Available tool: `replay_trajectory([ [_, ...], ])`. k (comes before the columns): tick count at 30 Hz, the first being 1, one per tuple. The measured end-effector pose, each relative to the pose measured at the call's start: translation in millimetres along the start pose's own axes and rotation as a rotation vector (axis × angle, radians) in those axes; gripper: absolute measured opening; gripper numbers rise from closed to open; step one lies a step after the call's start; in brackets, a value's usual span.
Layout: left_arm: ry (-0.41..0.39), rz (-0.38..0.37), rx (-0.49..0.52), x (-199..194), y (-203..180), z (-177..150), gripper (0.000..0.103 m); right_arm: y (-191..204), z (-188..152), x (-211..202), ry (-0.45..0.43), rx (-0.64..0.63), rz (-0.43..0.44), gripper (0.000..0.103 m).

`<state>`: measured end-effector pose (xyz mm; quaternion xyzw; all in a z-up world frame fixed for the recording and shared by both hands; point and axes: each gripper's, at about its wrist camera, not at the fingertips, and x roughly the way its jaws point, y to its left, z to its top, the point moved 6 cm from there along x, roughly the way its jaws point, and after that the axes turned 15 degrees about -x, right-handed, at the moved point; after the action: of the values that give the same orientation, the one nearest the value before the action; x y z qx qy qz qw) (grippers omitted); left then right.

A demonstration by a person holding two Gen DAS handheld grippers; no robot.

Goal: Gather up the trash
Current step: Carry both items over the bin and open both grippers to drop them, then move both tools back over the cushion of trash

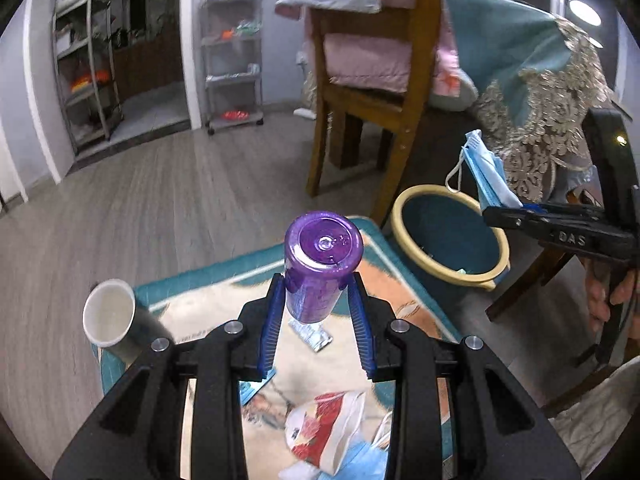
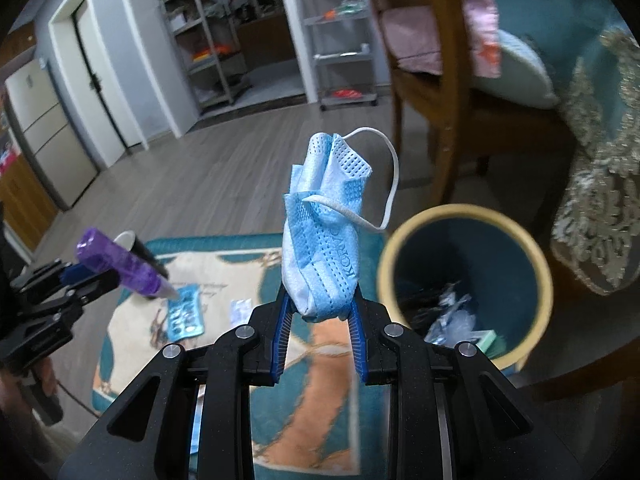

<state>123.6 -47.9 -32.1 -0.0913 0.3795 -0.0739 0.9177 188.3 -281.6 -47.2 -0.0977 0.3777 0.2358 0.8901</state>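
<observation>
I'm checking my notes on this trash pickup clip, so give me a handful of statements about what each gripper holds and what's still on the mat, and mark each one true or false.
1. The left gripper grips a purple glitter tube. True.
2. The right gripper is empty. False: it is clamped on a folded blue face mask.
3. The teal bin already has trash in it. True.
4. The paper cup stands upright on the mat. False: it lies tipped, its mouth facing the camera.
5. A blister pack lies on the mat. True.
6. The mask is already inside the bin. False: it is held above the mat, beside the bin.
</observation>
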Motion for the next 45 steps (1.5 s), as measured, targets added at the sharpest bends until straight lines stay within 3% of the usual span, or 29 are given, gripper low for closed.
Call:
replay_trajectory([
  [10,-0.022,-0.098,0.111,20,-84,11,0.032,-90,-16,-8,0.0,0.13,-0.105,0.028],
  [20,0.067,-0.218,0.149,103,-170,4,0.032,-152,-56,27,0.108,0.236,-0.148,0.028],
  [24,0.101,-0.247,0.142,138,-182,3,0.032,-162,-74,44,0.169,0.241,-0.146,0.028],
  [30,0.098,-0.309,0.117,168,-193,10,0.032,-165,-81,53,0.186,0.262,-0.136,0.028],
  [31,0.098,-0.321,0.115,172,-196,10,0.032,-165,-81,54,0.185,0.265,-0.134,0.031],
  [33,0.117,-0.327,0.111,182,-200,9,0.032,-167,-80,58,0.189,0.268,-0.143,0.053],
  [39,0.143,-0.302,0.098,191,-192,5,0.035,-173,-85,60,0.199,0.281,-0.161,0.056],
  [45,0.129,-0.281,0.077,179,-178,9,0.052,-167,-76,62,0.192,0.258,-0.158,0.057],
])
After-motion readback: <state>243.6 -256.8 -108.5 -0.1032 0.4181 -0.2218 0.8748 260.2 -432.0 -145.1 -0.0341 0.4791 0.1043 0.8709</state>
